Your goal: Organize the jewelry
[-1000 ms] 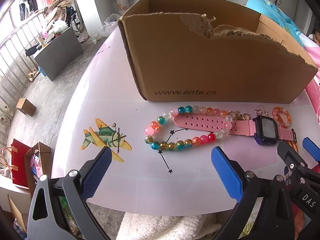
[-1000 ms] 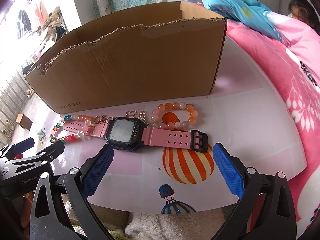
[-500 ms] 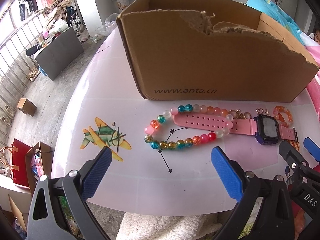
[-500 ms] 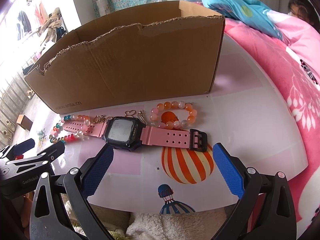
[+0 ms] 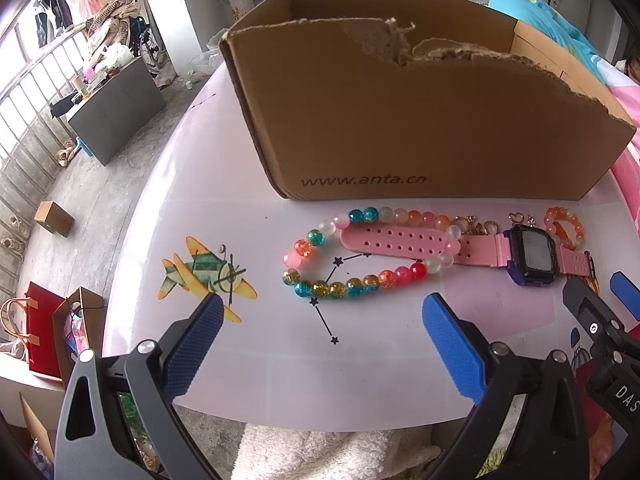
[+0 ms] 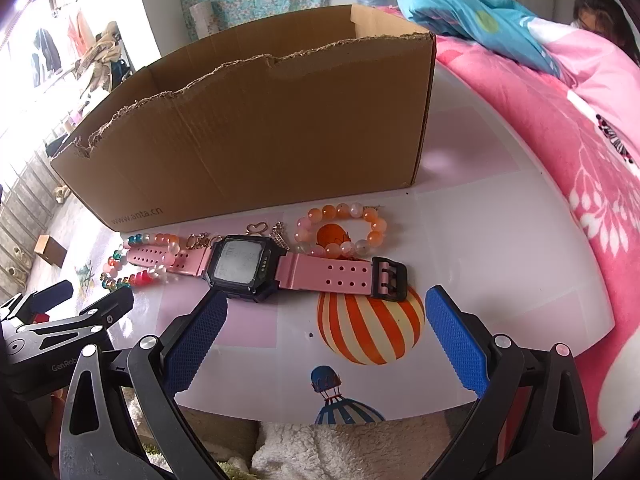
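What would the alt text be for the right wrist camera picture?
A pink-strapped watch lies flat on a white table before a torn cardboard box, with an orange bead bracelet beside it. The open right hand-held gripper hovers empty nearby.

The glossy white tabletop, printed with an airplane and a striped balloon, carried an open cardboard box with a torn front edge. Just in front of the box lay a multicolored bead bracelet, and a pink watch ran its strap through that loop. An orange bead bracelet sat touching the watch's buckle-side strap.
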A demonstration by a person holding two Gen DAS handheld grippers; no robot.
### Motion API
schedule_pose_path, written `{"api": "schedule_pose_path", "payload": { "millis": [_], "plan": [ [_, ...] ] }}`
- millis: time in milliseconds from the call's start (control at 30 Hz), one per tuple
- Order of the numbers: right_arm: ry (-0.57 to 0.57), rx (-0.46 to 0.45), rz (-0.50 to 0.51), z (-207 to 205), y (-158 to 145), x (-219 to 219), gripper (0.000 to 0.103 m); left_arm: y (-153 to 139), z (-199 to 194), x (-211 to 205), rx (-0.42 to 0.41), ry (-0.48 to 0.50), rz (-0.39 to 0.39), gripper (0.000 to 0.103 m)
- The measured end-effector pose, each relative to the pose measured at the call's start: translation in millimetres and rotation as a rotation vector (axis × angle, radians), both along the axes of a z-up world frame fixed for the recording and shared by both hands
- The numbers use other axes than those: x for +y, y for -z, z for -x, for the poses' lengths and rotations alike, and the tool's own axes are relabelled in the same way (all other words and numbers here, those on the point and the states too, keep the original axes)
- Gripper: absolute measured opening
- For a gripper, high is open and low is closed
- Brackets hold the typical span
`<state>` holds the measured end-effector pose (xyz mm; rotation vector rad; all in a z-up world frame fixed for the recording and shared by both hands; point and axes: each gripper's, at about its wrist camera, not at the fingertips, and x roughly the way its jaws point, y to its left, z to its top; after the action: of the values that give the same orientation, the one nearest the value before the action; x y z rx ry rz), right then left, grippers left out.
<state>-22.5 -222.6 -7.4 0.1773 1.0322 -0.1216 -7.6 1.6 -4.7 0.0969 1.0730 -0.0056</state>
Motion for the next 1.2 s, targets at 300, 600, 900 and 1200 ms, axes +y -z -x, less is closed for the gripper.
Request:
{"api": "schedule_pose_path", "payload": {
  "millis": [300,600,900,1200],
  "plan": [
    [-0.023,-0.096,-0.001,-3.9,-19.7,-5.6,0.096,-23.5,9.8,32.6,-0.143,0.058,0.212,0.097],
    [-0.198,-0.161,-0.121,-19.8,-32.8,22.0,0.073,-24.1,12.9,78.4,-0.218,0.078,0.395,0.097],
    [-0.330,-0.041,-0.231,-45.6,-11.2,56.7,0.037,-11.5,2.0,83.8,-0.226,0.044,0.314,0.097],
    [-0.353,0.044,-0.186,-66.4,8.9,75.3,0.028,4.9,-4.4,62.0,-0.222,0.134,0.140,0.081]
  ]
}}
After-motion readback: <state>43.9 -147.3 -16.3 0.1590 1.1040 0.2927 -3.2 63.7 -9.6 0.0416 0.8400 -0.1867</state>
